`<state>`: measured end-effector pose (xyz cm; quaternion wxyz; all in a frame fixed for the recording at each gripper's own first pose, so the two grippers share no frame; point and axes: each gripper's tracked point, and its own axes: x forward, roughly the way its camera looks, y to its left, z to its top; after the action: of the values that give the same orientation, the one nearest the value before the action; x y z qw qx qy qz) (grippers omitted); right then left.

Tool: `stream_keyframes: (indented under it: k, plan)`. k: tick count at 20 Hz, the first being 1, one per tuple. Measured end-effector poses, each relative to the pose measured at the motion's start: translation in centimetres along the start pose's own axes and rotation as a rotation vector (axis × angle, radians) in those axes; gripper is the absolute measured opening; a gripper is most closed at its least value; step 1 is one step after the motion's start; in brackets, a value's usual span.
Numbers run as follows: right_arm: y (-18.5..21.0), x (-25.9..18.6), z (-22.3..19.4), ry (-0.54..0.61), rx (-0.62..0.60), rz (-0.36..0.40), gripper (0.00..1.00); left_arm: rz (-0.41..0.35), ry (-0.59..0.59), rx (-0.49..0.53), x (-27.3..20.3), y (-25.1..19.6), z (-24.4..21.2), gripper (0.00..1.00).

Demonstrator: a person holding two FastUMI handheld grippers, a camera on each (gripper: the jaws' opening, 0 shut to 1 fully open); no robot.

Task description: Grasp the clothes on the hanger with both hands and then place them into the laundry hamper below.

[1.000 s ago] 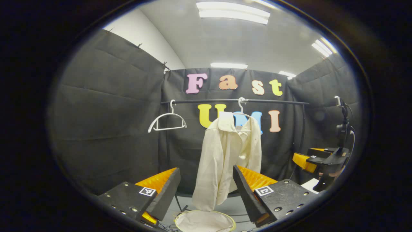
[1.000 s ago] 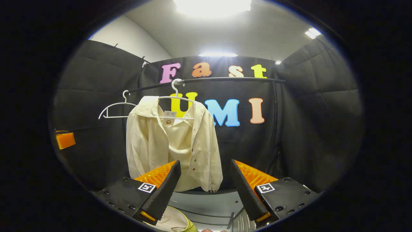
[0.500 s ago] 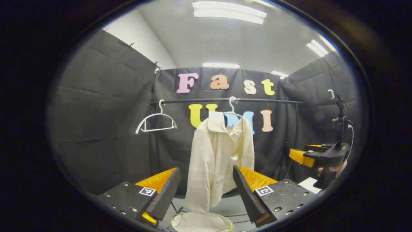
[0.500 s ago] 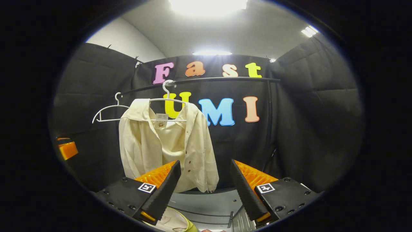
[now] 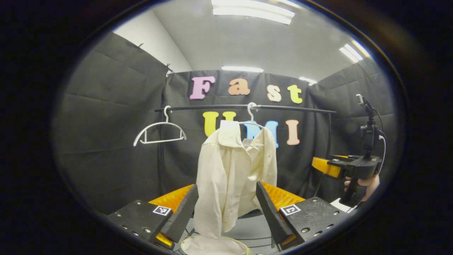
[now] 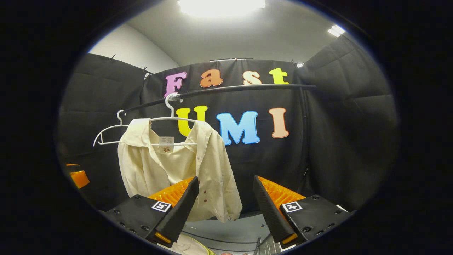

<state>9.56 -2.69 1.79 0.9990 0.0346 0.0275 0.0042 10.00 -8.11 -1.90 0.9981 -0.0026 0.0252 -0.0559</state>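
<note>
— Where's the shirt [image 5: 233, 173]?
— On a hanger [image 5: 252, 118] on the rail [image 5: 283, 108], above the hamper [image 5: 212, 245].
— And the fingers?
— Left gripper [image 5: 226, 212] and right gripper [image 6: 225, 209] both spread wide, holding nothing, short of the shirt.

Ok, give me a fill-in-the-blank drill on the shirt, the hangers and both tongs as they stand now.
1. The cream shirt hangs on a white ____ from the rail.
2. The other hanger on the rail carries ____.
3. The left tongs and right tongs are both ____.
4. The hamper sits ____ the shirt.

Missing words: hanger; nothing; open; below
</note>
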Motion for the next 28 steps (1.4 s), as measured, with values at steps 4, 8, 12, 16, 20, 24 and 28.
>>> stream_keyframes:
  k: [4,8,12,16,20,24,28]
  plan:
    - [0.9,5.0,1.1,-0.001,0.039,0.071,0.96,0.028,0.006,-0.013,2.6,-1.4,0.3,0.94]
    - [2.5,9.6,1.2,0.019,0.075,0.157,0.95,0.058,0.000,-0.013,5.3,-2.7,1.0,0.94]
    - [4.9,13.7,1.1,0.029,0.082,0.227,0.96,0.087,-0.004,-0.001,7.4,-4.2,1.0,0.96]
    - [6.5,17.3,0.4,0.037,0.078,0.278,0.96,0.123,-0.003,0.003,9.3,-5.3,0.5,0.96]
    - [7.4,20.6,-0.9,0.053,0.074,0.296,0.96,0.178,-0.005,-0.015,10.9,-5.6,0.0,0.96]
    - [8.1,23.4,-2.1,0.084,0.087,0.308,0.92,0.238,-0.013,-0.025,12.6,-5.9,-0.3,0.94]
    - [8.1,25.3,-2.9,0.081,0.061,0.289,0.96,0.301,-0.021,-0.024,13.7,-6.2,-0.7,0.95]
